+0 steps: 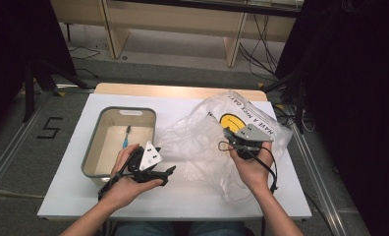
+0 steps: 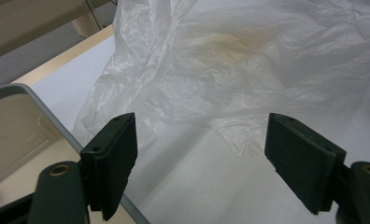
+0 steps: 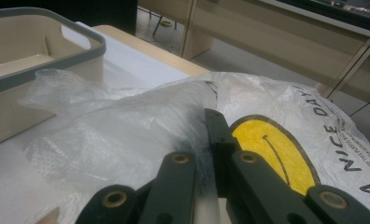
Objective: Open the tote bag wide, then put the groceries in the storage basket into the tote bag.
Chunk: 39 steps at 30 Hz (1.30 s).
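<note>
A crumpled clear plastic bag [image 1: 202, 132] with a yellow smiley face [image 1: 230, 119] and black lettering lies on the right half of the white table [image 1: 182, 196]. My right gripper [image 1: 227, 133] is shut, with a fold of the bag's film pinched beside the smiley. In the right gripper view its jaws [image 3: 211, 116] stand pressed together, and the bag [image 3: 127, 126] is bunched around them. My left gripper [image 1: 169, 171] sits just right of the bin's near corner, open and holding nothing. In the left gripper view its jaws [image 2: 202, 135] stand wide apart, facing the bag [image 2: 230, 60] a short way ahead.
A beige bin with a grey rim [image 1: 92, 147] stands on the left of the table, with a small blue-handled item [image 1: 126, 137] on its floor. Its rim also appears in the left gripper view [image 2: 33, 93] and the right gripper view [image 3: 47, 51]. Wooden furniture legs and cables lie beyond the table.
</note>
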{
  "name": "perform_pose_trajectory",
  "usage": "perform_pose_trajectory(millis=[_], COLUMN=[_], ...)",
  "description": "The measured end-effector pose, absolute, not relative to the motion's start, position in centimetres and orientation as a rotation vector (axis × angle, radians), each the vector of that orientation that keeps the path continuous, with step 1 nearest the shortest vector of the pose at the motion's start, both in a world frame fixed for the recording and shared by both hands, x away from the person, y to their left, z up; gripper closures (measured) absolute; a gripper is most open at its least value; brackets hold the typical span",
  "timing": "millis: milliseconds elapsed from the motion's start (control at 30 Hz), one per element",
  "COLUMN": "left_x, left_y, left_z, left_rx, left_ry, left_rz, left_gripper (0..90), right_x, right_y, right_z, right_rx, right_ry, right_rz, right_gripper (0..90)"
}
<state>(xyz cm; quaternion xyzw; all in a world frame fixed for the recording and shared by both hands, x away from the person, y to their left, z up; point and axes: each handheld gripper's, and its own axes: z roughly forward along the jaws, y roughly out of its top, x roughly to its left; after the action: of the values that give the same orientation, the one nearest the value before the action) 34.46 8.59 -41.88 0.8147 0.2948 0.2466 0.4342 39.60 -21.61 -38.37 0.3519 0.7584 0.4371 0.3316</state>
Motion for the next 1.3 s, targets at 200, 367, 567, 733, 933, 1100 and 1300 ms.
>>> perform_pose_trajectory(millis=[200,367,567,733,933,1100,1300], left_x=[34.6,34.6,34.7,34.7,34.8,34.9,35.2], left_y=[8.8,8.8,8.9,9.0,9.0,9.2,9.8], left_z=[-41.8,-41.8,-41.7,-41.8,-41.7,-41.5,-41.4], left_rx=[2.023,2.023,2.021,2.022,2.018,2.008,2.005], left_ry=[0.743,0.745,0.754,0.758,0.765,0.777,0.793], left_rz=[0.617,0.618,0.618,0.62,0.62,0.618,0.612], left_gripper=[25.2,25.2,25.2,25.3,25.2,25.2,25.2], right_x=[39.6,39.6,39.6,39.6,39.6,39.6,39.8], right_y=[-21.6,-21.6,-21.6,-21.7,-21.6,-21.6,-21.7], right_z=[-38.4,-38.4,-38.4,-38.4,-38.4,-38.4,-38.3], right_rx=[0.921,0.927,0.925,0.925,0.927,0.935,0.94], right_ry=[1.982,1.981,1.977,1.979,1.979,1.98,1.973], right_rz=[1.143,1.144,1.147,1.148,1.149,1.152,1.155], right_gripper=[90.0,90.0,90.0,90.0,90.0,90.0,90.0])
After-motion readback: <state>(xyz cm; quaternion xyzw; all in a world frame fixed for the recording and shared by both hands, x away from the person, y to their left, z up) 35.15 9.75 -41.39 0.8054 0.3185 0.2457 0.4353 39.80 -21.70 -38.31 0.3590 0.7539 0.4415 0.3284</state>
